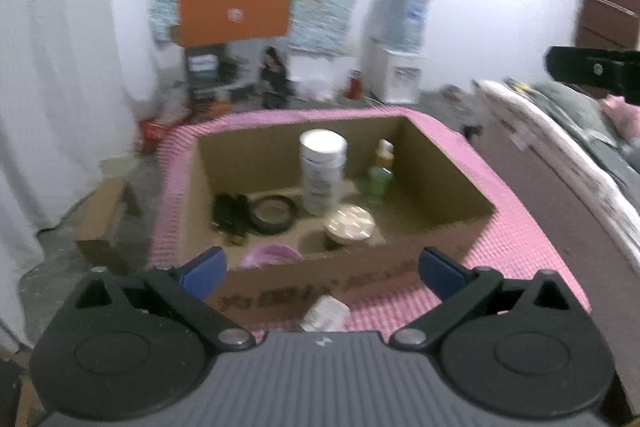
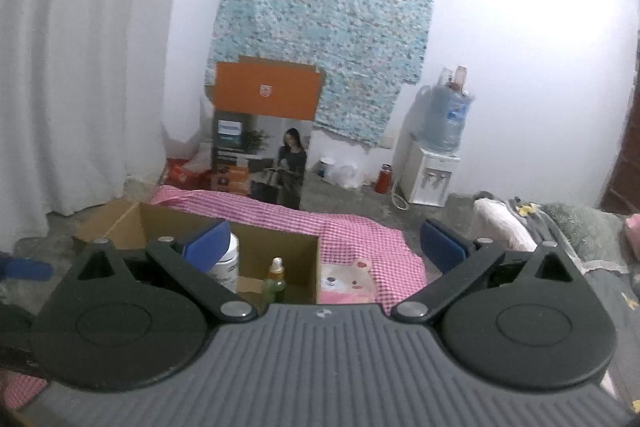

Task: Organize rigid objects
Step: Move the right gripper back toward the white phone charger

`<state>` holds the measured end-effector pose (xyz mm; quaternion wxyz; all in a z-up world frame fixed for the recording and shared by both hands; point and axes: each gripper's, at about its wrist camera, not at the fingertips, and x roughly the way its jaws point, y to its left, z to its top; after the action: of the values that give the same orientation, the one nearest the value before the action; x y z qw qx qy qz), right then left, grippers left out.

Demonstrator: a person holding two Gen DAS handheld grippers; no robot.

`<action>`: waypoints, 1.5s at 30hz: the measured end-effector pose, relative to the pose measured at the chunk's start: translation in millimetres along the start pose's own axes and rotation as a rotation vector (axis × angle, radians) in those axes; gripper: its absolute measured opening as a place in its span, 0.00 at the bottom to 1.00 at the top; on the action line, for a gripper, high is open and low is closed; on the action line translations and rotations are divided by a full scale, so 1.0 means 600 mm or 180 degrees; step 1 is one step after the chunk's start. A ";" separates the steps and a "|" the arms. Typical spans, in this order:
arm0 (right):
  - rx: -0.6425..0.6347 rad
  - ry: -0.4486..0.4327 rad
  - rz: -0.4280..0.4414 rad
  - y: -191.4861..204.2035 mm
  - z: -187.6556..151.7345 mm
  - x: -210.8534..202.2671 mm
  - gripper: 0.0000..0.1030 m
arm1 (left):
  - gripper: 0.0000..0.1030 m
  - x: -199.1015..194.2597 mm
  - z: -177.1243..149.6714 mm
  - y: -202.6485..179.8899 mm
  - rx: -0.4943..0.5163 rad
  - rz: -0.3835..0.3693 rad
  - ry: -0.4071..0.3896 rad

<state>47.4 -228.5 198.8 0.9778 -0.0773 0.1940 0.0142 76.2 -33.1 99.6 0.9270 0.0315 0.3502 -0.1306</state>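
The left gripper (image 1: 320,267) was wide open, its blue pads at about 8 and 4 o'clock, holding nothing. The right gripper (image 2: 326,245) was wide open too, empty, pointing toward 12 o'clock.

Matt cardboard box (image 1: 436,163); pink checked cloth (image 1: 516,227).

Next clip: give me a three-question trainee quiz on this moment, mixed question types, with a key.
1. True or false: the left hand-held gripper holds the white canister.
2. Which stands beside the white canister in the cardboard box? A) green bottle B) red mug C) blue plate
3. Fill in: the small white item lies on the pink checked cloth, ____ the box.

Key: 1 false, its jaws stand open and empty; 2 A, the green bottle; 3 outside.
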 end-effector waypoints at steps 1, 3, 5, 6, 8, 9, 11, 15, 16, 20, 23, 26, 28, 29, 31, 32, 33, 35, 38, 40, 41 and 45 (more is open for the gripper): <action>0.0051 0.0026 0.0127 -0.001 -0.006 -0.004 0.99 | 1.00 0.000 -0.005 0.001 -0.0015 -0.0023 0.0005; 0.0256 0.0116 0.0464 -0.007 -0.027 -0.012 0.99 | 1.00 -0.002 -0.016 0.004 -0.0060 0.0028 -0.0013; 0.0436 0.0328 0.0720 -0.008 -0.051 -0.003 0.99 | 1.00 -0.003 -0.028 0.007 -0.0036 0.0107 -0.0018; 0.0498 0.0460 0.0795 -0.006 -0.064 0.007 0.99 | 1.00 -0.002 -0.032 0.008 -0.0003 0.0135 0.0003; 0.0570 0.0687 0.0873 0.004 -0.088 0.021 0.99 | 1.00 0.000 -0.044 0.012 0.0072 0.0176 0.0028; 0.0611 0.0793 0.0926 0.010 -0.101 0.029 0.99 | 1.00 0.003 -0.051 0.014 0.0091 0.0197 0.0033; 0.0742 0.0964 0.1046 0.016 -0.123 0.046 0.99 | 1.00 0.008 -0.066 0.018 0.0132 0.0218 0.0054; 0.1053 0.1171 0.1282 0.027 -0.157 0.081 0.99 | 1.00 0.020 -0.090 0.032 0.0066 0.0076 0.0153; 0.1094 0.1227 0.1309 0.035 -0.168 0.087 0.99 | 1.00 0.024 -0.094 0.035 0.0038 0.0047 0.0180; 0.1160 0.1437 0.1437 0.061 -0.190 0.125 0.99 | 1.00 0.037 -0.103 0.040 0.0064 0.0090 0.0206; 0.1200 0.1528 0.1513 0.073 -0.196 0.154 0.99 | 1.00 0.053 -0.106 0.036 0.0163 0.0101 0.0256; 0.1252 0.1571 0.1585 0.079 -0.201 0.171 0.99 | 1.00 0.075 -0.111 0.032 0.0194 0.0013 0.0365; 0.1275 0.1594 0.1618 0.081 -0.205 0.179 0.99 | 1.00 0.088 -0.114 0.032 0.0180 -0.0052 0.0430; 0.1285 0.1608 0.1625 0.083 -0.207 0.184 0.99 | 1.00 0.094 -0.115 0.032 0.0163 -0.0084 0.0448; 0.1291 0.1624 0.1603 0.083 -0.211 0.191 0.99 | 1.00 0.104 -0.117 0.031 0.0143 -0.0114 0.0463; 0.1283 0.1630 0.1589 0.083 -0.213 0.195 0.99 | 1.00 0.107 -0.118 0.031 0.0147 -0.0117 0.0451; 0.1286 0.1635 0.1580 0.081 -0.215 0.198 0.99 | 1.00 0.111 -0.119 0.030 0.0156 -0.0108 0.0443; 0.1330 0.1640 0.1584 0.077 -0.218 0.205 0.99 | 1.00 0.117 -0.118 0.028 0.0187 -0.0092 0.0426; 0.1418 0.1649 0.1603 0.072 -0.223 0.217 0.99 | 1.00 0.126 -0.114 0.028 0.0174 -0.0120 0.0430; 0.1462 0.1657 0.1620 0.070 -0.226 0.224 0.99 | 1.00 0.134 -0.111 0.029 0.0155 -0.0159 0.0466; 0.1479 0.1665 0.1630 0.070 -0.227 0.228 0.99 | 1.00 0.137 -0.110 0.029 0.0148 -0.0184 0.0490; 0.1527 0.1700 0.1646 0.069 -0.233 0.243 0.99 | 1.00 0.151 -0.107 0.026 0.0153 -0.0261 0.0548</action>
<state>127.0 -209.8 9.8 0.8480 0.2020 0.4506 0.1924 104.3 -28.0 -8.6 0.8863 0.0505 0.4263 -0.1736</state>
